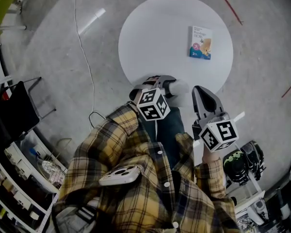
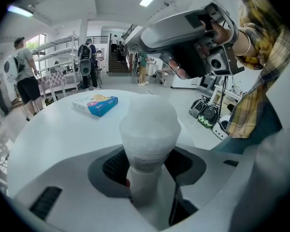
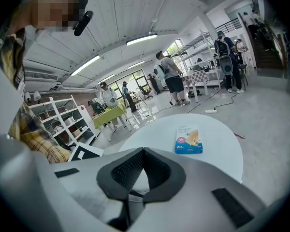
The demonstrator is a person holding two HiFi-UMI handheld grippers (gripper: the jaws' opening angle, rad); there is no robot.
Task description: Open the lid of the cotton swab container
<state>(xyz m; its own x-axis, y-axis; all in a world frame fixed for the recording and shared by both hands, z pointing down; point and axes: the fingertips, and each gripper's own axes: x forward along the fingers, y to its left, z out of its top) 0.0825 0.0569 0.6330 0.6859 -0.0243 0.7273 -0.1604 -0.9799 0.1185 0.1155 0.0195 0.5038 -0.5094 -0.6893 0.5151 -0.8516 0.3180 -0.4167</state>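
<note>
In the head view, you hold the cotton swab container [image 1: 178,88] in your left hand-held gripper [image 1: 166,83], over the near edge of the round white table [image 1: 150,38]. Your right hand-held gripper [image 1: 201,97] hangs just beside it on the right, apart from it. A small box [image 1: 201,42] lies well apart on the far side of the table.

In the left gripper view, your left hand-held gripper [image 2: 147,166] is clamped on the narrower lower body of the translucent cotton swab container [image 2: 144,178]. The wider lid [image 2: 149,112] points away from you, toward the table [image 2: 48,134] and the box [image 2: 95,104]. The lid looks seated, with no gap showing. Your right hand-held gripper [image 2: 152,35] is at the upper right with its tips above the lid, not touching it.

In the right gripper view, your right hand-held gripper [image 3: 142,168] has its jaws together with nothing between them. It looks out over the table [image 3: 217,134] at the box [image 3: 188,140], and the container is not in this view.

By my reading, you are at the bracing step: the body is secured and the lid is not yet worked. Next, you need to spread the right jaws, bring them down around the lid, close on its rim and work it off while the left grip stays firm. I cannot tell whether the lid twists or pulls off.
</note>
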